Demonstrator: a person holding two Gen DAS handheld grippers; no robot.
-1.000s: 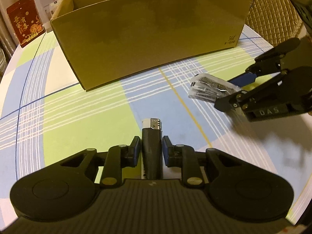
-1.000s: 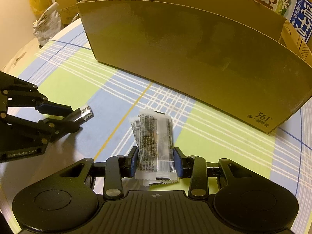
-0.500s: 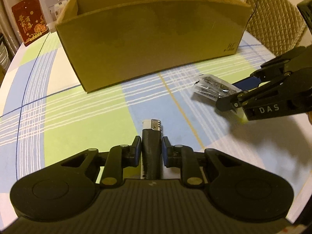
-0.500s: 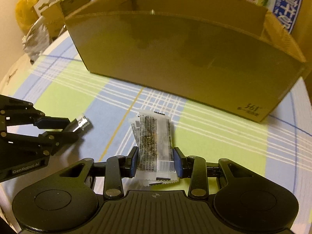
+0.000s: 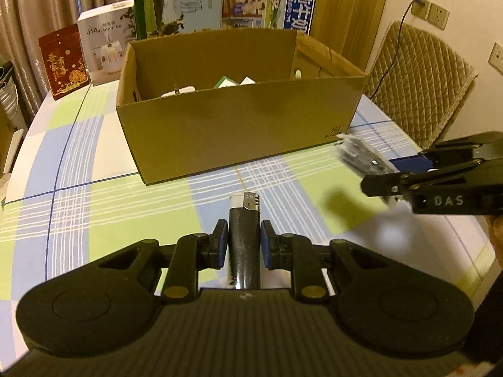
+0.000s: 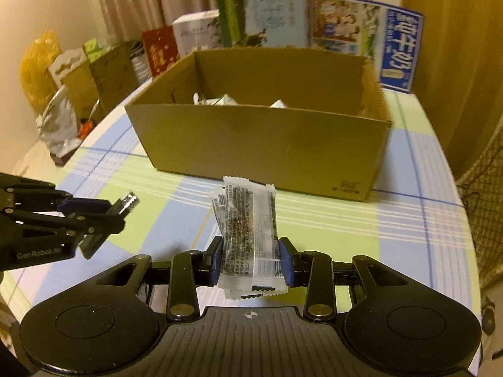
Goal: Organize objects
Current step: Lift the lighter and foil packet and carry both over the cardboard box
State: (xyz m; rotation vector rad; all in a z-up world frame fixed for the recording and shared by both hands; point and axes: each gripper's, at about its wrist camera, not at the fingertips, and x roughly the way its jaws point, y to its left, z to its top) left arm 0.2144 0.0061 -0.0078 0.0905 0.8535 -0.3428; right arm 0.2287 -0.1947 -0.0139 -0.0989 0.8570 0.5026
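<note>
My left gripper (image 5: 241,241) is shut on a black lighter (image 5: 243,235) with a silver top, held above the checked tablecloth. My right gripper (image 6: 250,259) is shut on a bundle of clear sachets (image 6: 248,235) with dark contents. An open cardboard box (image 5: 239,132) stands ahead of both, with a few small white and green items inside. In the left wrist view the right gripper (image 5: 405,169) hovers at the right with the sachets (image 5: 361,157) near the box's front corner. From the right wrist, the left gripper (image 6: 103,213) with the lighter (image 6: 125,202) shows at the left.
Printed cartons, a red packet (image 5: 64,61) and a white humidifier box (image 5: 105,40) stand behind the cardboard box. A quilted chair (image 5: 421,84) sits at the table's right. Bags and small boxes (image 6: 59,100) crowd the far left edge. The round table (image 5: 94,201) has open cloth in front of the box.
Both grippers have risen with their loads, so the box's inside now shows. The right gripper with the sachets has come closer to the box's front right corner.
</note>
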